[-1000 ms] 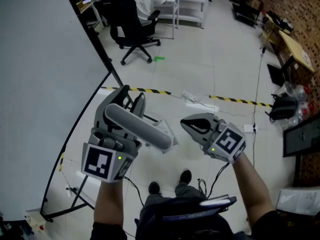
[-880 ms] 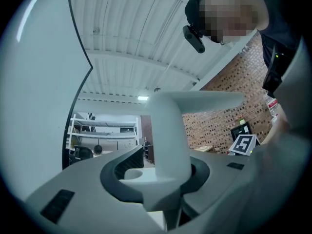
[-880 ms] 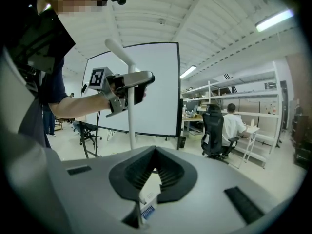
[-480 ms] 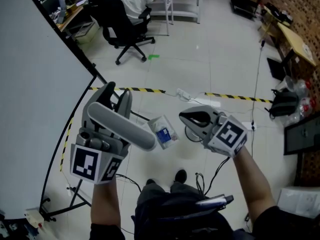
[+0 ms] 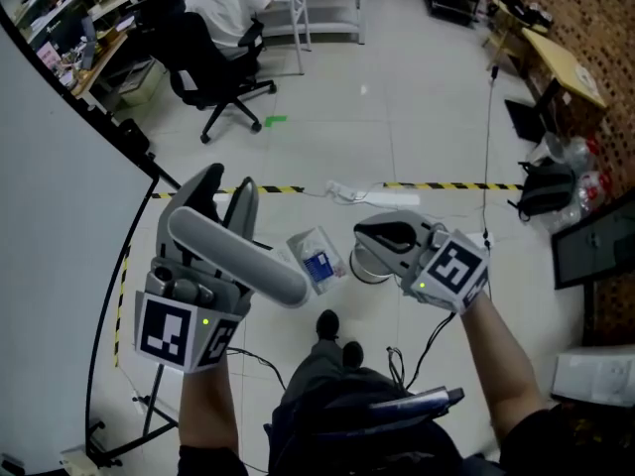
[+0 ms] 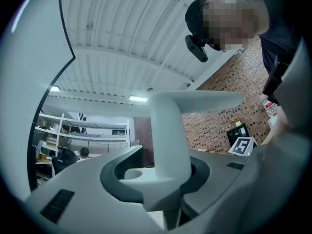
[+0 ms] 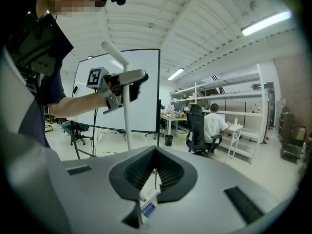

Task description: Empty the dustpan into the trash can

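Though aslant, dustpan handle point(image 5: 254, 262) inside the left hand-held gripper point(image 5: 228, 188)

White tiled floor point(image 5: 397, 97), whiteboard point(image 5: 50, 226), office chair point(image 5: 203, 67), brick wall point(image 5: 590, 13)

Grey left gripper point(image 5: 229, 182) and right gripper point(image 5: 361, 234), each bearing black-and-white marker cube point(image 5: 177, 331), green light, black cable point(image 5: 434, 343). Wearer: dark short sleeve point(image 7: 52, 92), dark trousers point(image 5: 316, 377), black shoes point(image 5: 327, 323).
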